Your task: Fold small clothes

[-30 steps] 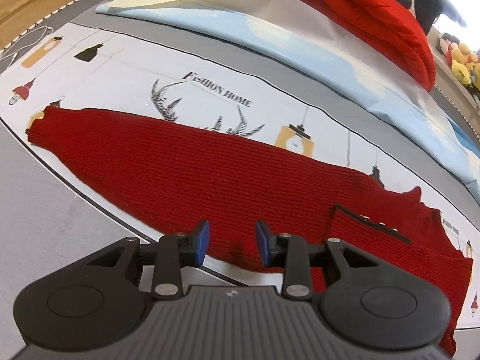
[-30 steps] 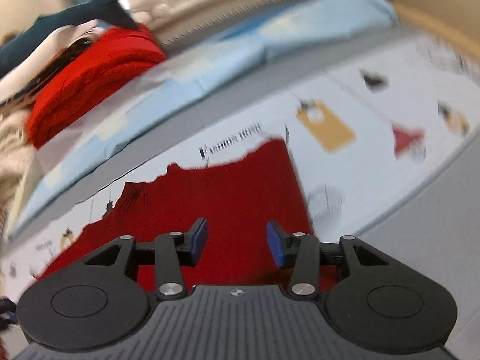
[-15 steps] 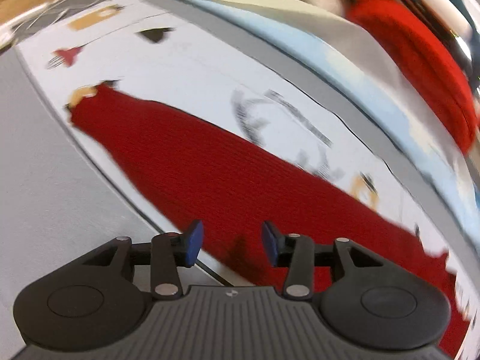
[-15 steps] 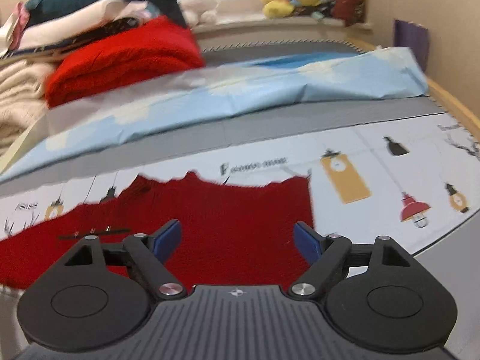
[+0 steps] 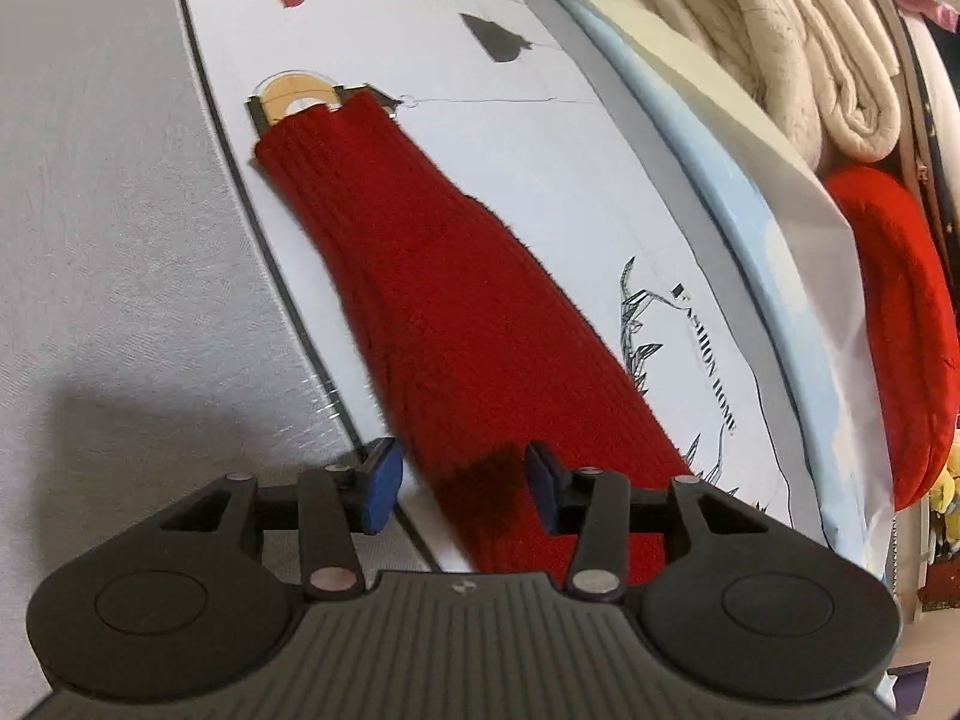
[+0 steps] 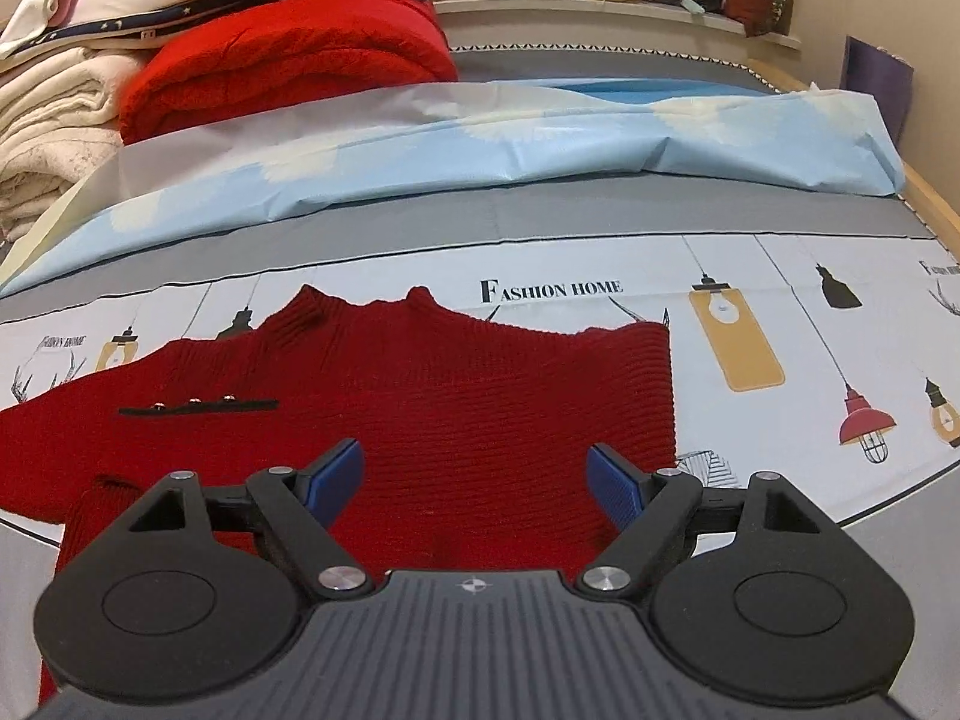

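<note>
The red ribbed knit sweater (image 6: pixel 456 396) lay flat on the white bed sheet printed with hanging lamps and the words FASHION HOME (image 6: pixel 780 276), its collar pointing away from the right gripper (image 6: pixel 477 480). That gripper's jaws stood wide apart over the lower body of the sweater, with nothing held between their blue pads (image 6: pixel 336 474); they had opened within the last second. A short black strip with three small metal buttons (image 6: pixel 195 403) sat on the knit just beyond and to the left of the right jaws.

The sweater's long left sleeve (image 5: pixel 432 276) stretched away from the left gripper (image 5: pixel 459 483), its ribbed cuff (image 5: pixel 306 132) at the far end over a yellow lamp print. The left jaws were only partly apart and had just been closing; a raised fold of the sleeve stood between them, close to the right pad, but whether the pads pressed on it could not be told. The left pad hung over the black line bordering the grey band of the sheet (image 5: pixel 120 240).

Beyond both jaws lay a pale blue cloud-patterned pillow (image 6: pixel 540 138), a folded bright red blanket (image 6: pixel 288 42) and folded cream blankets (image 6: pixel 48 120)
</note>
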`<state>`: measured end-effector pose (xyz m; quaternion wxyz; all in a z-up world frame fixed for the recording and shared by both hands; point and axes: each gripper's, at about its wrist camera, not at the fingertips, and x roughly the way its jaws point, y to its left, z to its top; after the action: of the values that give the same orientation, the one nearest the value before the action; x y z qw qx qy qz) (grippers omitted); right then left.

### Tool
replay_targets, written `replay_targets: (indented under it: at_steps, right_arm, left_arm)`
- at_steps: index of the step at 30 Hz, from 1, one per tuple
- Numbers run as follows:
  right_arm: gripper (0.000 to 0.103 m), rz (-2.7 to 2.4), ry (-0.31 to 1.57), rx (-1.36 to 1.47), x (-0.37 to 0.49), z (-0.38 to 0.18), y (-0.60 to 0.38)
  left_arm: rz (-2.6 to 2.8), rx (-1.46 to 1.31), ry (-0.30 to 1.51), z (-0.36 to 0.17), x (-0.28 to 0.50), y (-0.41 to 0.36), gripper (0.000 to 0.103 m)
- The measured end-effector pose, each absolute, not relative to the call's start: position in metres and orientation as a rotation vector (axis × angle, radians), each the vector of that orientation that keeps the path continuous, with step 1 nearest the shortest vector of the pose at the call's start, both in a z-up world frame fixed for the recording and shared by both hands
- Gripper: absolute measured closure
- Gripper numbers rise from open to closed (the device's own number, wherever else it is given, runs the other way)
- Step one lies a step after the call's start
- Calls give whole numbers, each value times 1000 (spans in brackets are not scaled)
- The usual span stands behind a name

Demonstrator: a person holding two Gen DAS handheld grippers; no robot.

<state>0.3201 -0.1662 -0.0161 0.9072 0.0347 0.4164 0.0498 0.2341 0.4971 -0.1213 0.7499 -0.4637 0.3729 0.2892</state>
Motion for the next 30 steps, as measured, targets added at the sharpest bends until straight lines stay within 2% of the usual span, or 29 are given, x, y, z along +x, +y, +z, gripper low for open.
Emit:
replay_targets:
  at_steps: [1,3,7,11,13,15,16,17,19,24,30]
  right_arm:
    - [21,103,863,76,320,-17,-167]
    - [21,102,868,80,319,-17,-169]
    - [21,96,869,80,316,-16,-178]
    - [23,76,880,107,313,-18,-189]
    - [27,57,885,135,313,-19,-196]
    - [46,30,886,176,313,-22,-204]
    - [49,14,890,202,314,-23,-209]
    - [50,-5,897,236,314,-25,-214]
    - [50,-38,908,313,315,-28,-224]
    - [49,-83,951,450,318,-40,-242]
    - [48,-113,1024,601,324,-61,-251]
  left_arm:
    - [643,-986,823,-121,239,494,81]
    - [684,-930,825,-116,242,488,87]
    - [663,-612,736,-51,267,433,89]
    - [357,-486,591,20,283,331,90]
    - [158,-418,568,39,286,264,90]
    - [-43,-363,584,45,287,200,88]
    - [-161,-361,625,42,289,172,85]
    - [-273,-363,680,38,292,150,73]
    - [-372,-332,748,33,296,123,71]
    - [-212,-474,813,19,316,161,70]
    - [143,-381,1013,-18,333,210,70]
